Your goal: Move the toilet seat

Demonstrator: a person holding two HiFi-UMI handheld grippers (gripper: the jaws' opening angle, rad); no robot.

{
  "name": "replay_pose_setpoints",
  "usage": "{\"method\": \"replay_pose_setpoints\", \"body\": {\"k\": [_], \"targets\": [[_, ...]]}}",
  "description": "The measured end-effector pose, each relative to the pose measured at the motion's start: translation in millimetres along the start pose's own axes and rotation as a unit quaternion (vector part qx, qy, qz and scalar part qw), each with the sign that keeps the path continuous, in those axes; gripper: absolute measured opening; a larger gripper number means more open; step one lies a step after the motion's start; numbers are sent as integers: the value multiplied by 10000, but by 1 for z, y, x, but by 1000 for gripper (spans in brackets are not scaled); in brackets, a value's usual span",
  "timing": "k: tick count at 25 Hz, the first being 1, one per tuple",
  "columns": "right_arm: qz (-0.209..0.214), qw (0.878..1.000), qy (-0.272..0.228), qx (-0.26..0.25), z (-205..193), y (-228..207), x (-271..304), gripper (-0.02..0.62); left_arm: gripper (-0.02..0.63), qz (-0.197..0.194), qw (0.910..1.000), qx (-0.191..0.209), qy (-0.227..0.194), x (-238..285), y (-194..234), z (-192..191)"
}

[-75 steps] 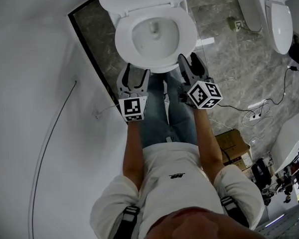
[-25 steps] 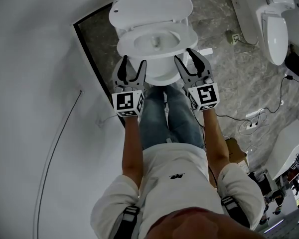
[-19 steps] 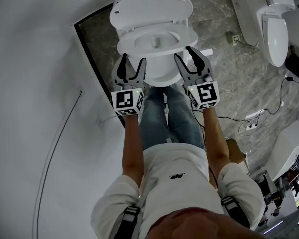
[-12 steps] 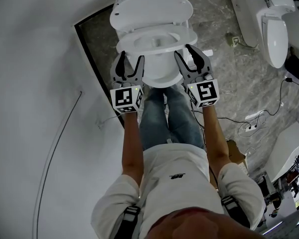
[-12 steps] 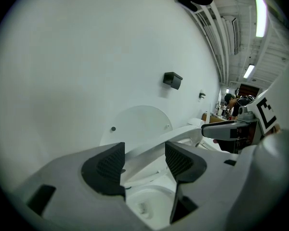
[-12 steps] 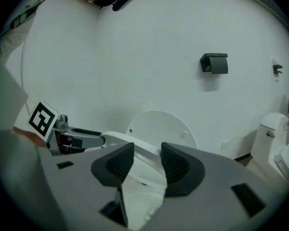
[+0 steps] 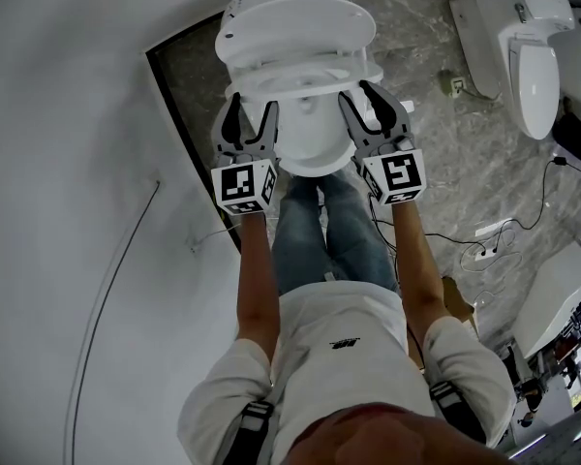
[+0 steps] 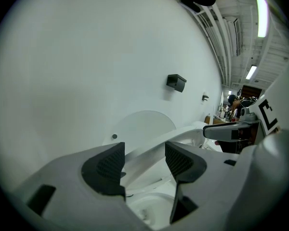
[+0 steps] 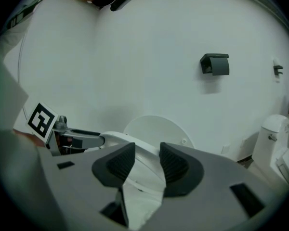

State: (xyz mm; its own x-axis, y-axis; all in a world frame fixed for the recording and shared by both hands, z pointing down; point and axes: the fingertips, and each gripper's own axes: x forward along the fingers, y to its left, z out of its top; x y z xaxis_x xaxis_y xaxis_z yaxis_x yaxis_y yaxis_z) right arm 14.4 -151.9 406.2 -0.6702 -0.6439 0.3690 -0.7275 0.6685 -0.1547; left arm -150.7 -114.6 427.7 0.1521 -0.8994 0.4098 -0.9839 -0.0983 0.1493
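Note:
The white toilet seat (image 7: 295, 69) is tilted up off the bowl (image 7: 310, 143), partway toward the raised lid (image 7: 295, 22). My left gripper (image 7: 249, 112) and right gripper (image 7: 366, 100) flank the bowl, their tips just under the seat's front rim. In the left gripper view the seat (image 8: 183, 136) crosses beyond the wide-open left gripper (image 8: 144, 150), the lid (image 8: 144, 124) behind it. The right gripper (image 9: 147, 153) has just been closing its jaws. The seat's rim (image 9: 115, 138) shows in their narrower gap, with no pad seen pressing on it.
A white wall (image 7: 77, 163) runs close along the left, with a dark floor edge (image 7: 189, 134). A second toilet (image 7: 533, 46) stands at the right. Cables and a power strip (image 7: 489, 235) lie on the marble floor. A black paper holder (image 9: 215, 64) hangs on the wall.
The seat has swung up from the bowl toward the lid. Both grippers have moved up and forward with it. The right jaws stand narrower than before.

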Motion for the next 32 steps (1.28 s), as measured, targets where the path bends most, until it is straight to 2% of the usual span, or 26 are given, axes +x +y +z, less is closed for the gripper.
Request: {"method": "replay_pose_setpoints", "body": {"k": [32], "targets": [[-129,9997,-186,-112,34,-33,56,149,282,191,9995,70,-254,59,27,35]]}}
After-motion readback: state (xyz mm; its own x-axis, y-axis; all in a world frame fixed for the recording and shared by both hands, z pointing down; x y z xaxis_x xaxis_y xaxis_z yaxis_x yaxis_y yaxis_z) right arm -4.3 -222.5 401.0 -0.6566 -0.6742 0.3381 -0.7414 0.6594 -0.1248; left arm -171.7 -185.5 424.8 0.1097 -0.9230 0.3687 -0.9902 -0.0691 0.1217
